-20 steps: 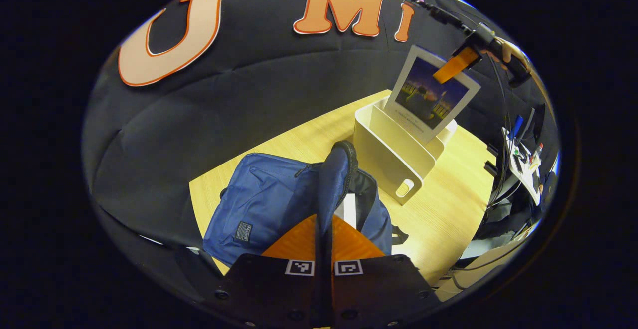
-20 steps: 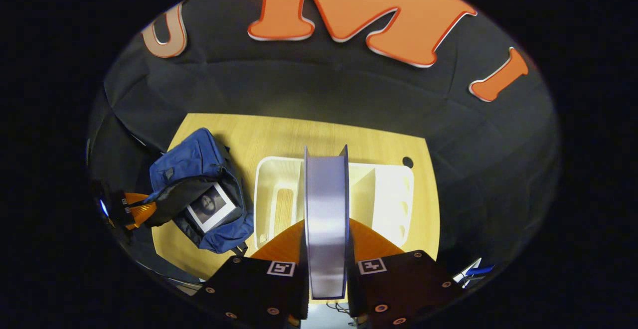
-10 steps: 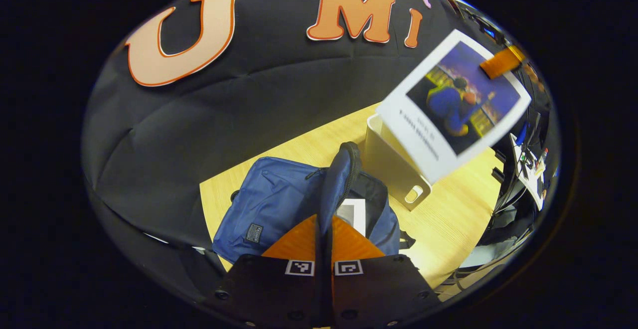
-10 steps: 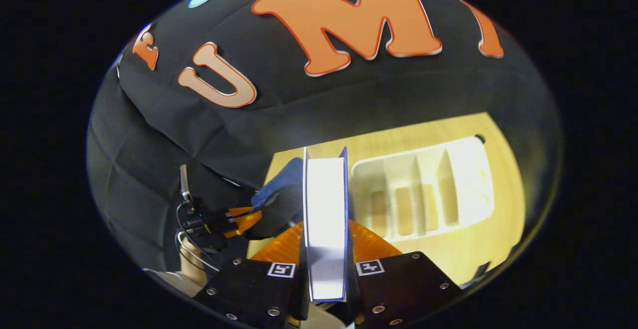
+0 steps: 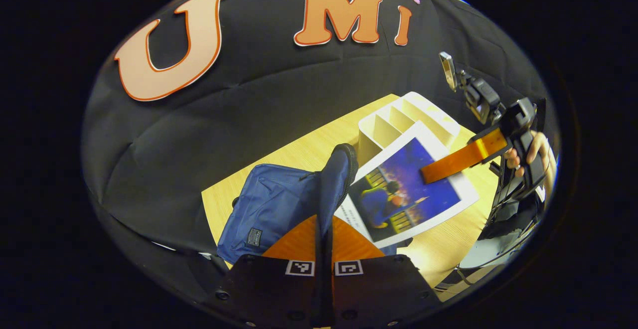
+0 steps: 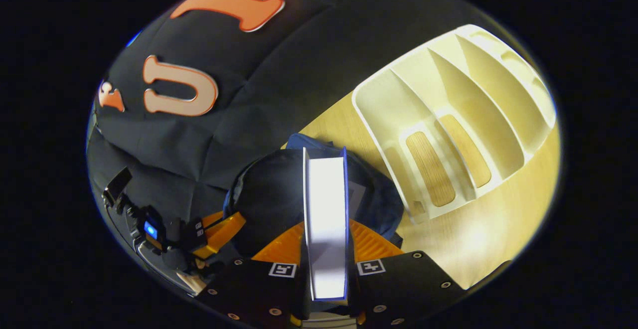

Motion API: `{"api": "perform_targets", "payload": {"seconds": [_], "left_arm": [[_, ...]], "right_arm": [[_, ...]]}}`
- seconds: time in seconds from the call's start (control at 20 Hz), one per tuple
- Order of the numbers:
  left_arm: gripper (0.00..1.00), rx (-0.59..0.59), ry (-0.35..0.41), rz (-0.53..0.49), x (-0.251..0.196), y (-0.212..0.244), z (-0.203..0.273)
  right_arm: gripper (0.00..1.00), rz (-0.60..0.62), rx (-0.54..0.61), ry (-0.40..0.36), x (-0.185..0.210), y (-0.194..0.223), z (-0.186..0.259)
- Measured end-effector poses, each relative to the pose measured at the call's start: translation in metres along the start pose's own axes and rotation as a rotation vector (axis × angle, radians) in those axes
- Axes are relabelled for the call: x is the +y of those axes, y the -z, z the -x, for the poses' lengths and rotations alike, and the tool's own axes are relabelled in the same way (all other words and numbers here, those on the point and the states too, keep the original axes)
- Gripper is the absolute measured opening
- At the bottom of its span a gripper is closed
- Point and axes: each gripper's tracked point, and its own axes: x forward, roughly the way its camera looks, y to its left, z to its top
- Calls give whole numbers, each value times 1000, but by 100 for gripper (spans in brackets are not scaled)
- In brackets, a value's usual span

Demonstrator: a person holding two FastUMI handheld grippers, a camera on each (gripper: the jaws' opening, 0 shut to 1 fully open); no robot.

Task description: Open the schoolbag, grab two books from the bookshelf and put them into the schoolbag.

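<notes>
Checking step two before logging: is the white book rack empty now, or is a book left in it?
Empty. The rack shows bare slots down to its floor; the right claw holds a book over the open schoolbag.

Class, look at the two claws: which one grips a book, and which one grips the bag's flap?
The right claw grips the book; the left claw pinches the blue bag's flap, holding it open.
</notes>
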Motion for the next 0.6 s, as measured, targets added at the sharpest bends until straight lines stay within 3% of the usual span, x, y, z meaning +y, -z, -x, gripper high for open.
{"api": "perform_targets", "payload": {"seconds": [0.3,0.5,0.55,0.6], "left_arm": [[0,-12,-6,-56,-8,-13,9],[1,-17,14,-75,-17,-20,13],[1,-16,19,-81,-20,-20,14],[1,-14,23,-88,-20,-20,14]], "right_arm": [[30,-181,-60,-89,9,28,-46],[30,-235,-127,-125,16,40,-66],[40,-266,-135,-128,17,42,-74],[29,-281,-113,-112,18,49,-81]]}}
